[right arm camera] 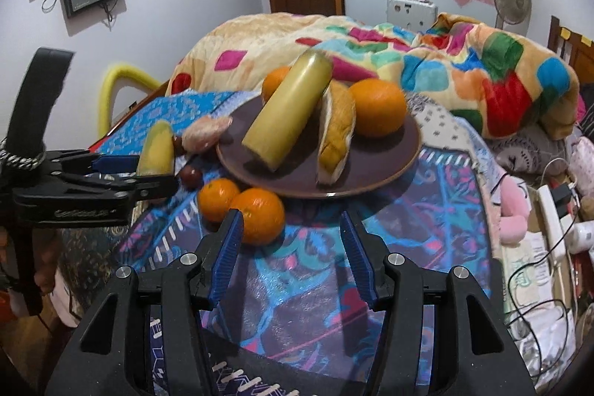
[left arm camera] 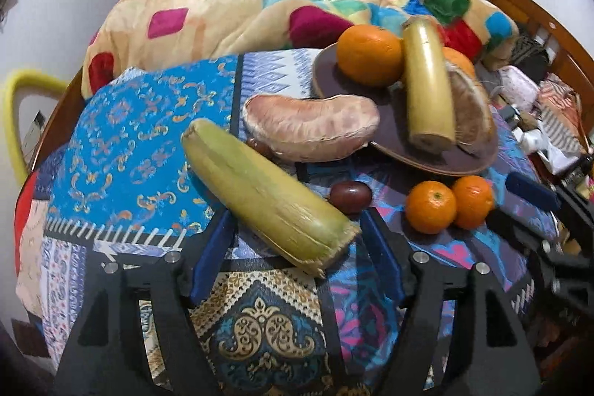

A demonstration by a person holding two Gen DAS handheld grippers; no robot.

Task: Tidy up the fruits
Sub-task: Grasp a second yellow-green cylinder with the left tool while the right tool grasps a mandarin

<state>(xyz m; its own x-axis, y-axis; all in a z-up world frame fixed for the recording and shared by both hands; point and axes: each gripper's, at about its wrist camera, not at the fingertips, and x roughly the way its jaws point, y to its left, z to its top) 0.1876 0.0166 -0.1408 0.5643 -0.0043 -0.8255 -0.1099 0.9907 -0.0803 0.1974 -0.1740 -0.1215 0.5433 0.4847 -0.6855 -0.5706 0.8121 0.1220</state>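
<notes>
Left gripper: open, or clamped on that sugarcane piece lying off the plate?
Open. The left gripper straddles the sugarcane piece, which lies on the cloth with gaps to both blue pads.

Orange tangerines [right arm camera: 256,216], brown plate [right arm camera: 389,169] — blue paisley cloth [left arm camera: 122,151].

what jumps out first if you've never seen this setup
The dark brown plate heaped with a big orange and a yellow-green cane stalk leaning across it. Before it, two small oranges sit on the patterned cloth. In the left wrist view, another stalk lies between the open left claw's fingers.
</notes>
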